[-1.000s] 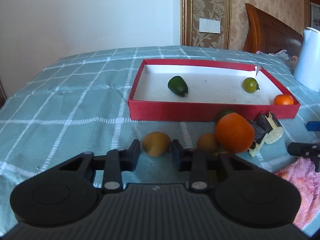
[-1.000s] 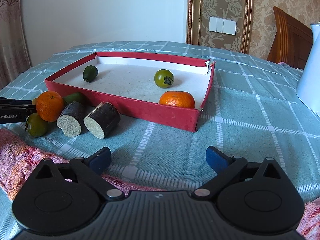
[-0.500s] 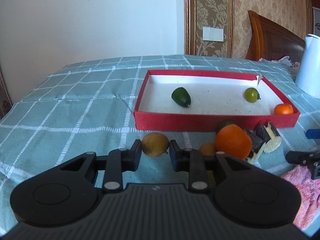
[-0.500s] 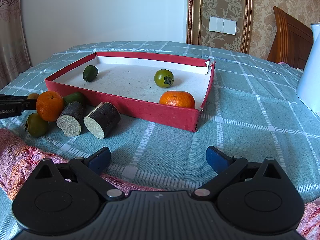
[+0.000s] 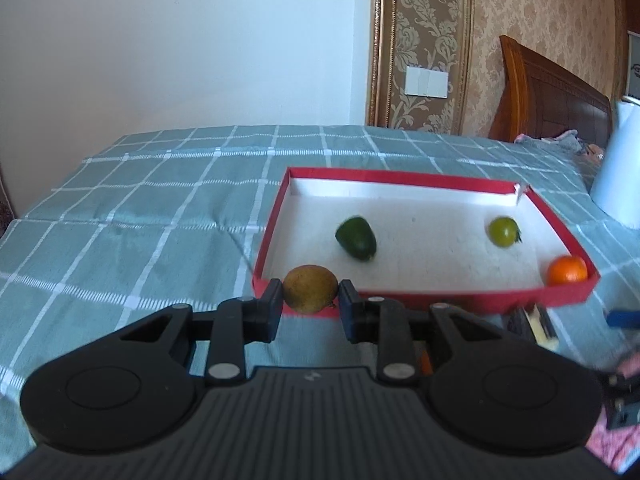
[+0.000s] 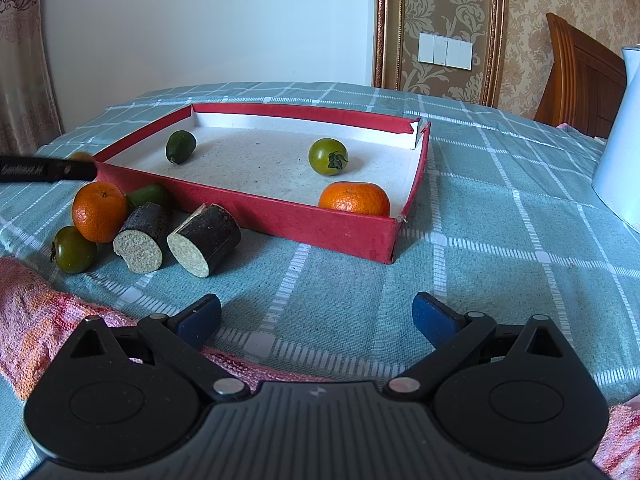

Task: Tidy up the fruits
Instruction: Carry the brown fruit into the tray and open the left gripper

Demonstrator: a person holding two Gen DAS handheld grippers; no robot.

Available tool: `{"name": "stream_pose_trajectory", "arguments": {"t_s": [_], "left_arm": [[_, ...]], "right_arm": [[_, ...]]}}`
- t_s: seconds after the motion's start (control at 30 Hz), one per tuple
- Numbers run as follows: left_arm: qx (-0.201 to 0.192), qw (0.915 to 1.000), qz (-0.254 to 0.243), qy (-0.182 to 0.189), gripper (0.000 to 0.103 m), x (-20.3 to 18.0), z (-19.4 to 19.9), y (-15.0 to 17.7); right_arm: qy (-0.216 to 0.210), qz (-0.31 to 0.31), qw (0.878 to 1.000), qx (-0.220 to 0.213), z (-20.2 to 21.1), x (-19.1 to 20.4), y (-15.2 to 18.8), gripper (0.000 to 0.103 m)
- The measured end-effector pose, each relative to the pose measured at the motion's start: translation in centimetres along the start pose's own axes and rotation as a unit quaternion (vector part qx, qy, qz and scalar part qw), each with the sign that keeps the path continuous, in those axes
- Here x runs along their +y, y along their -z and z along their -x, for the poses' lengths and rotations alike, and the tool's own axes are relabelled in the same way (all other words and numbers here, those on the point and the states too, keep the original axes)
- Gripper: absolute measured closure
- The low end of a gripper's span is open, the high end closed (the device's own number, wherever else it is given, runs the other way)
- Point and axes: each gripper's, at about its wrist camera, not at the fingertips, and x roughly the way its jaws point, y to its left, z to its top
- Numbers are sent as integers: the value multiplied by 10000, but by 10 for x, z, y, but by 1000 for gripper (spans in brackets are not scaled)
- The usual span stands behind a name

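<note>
The left gripper (image 5: 311,307) pinches a brown fruit (image 5: 310,289) clear of the cloth, just before the red tray's (image 5: 460,303) near wall. The right gripper (image 6: 316,314) hangs spread wide and empty, nearer than the tray. Beside the tray's near-left corner, loose fruit (image 6: 99,211) partly hides a green piece.

My left gripper's body is blocking most of the loose fruit pile, only a sliver of cane piece (image 5: 534,322) is peeking out, smeared. The white jug (image 6: 622,136) is getting cropped by the right edge. From my right camera, the brown fruit (image 6: 80,156) is hiding behind the left gripper's finger (image 6: 48,168).
</note>
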Motion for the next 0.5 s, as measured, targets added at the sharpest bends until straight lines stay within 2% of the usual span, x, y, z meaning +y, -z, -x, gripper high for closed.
{"name": "stream_pose_trajectory", "arguments": {"t_s": [0.37, 0.5], "left_arm": [[190, 9994, -139, -260, 76, -3, -49, -21], [255, 9993, -81, -249, 76, -1, -63, -23]], "right_arm": [[0, 2, 10000, 0, 0, 0, 0, 0], [0, 1, 10000, 0, 0, 0, 0, 0]]}}
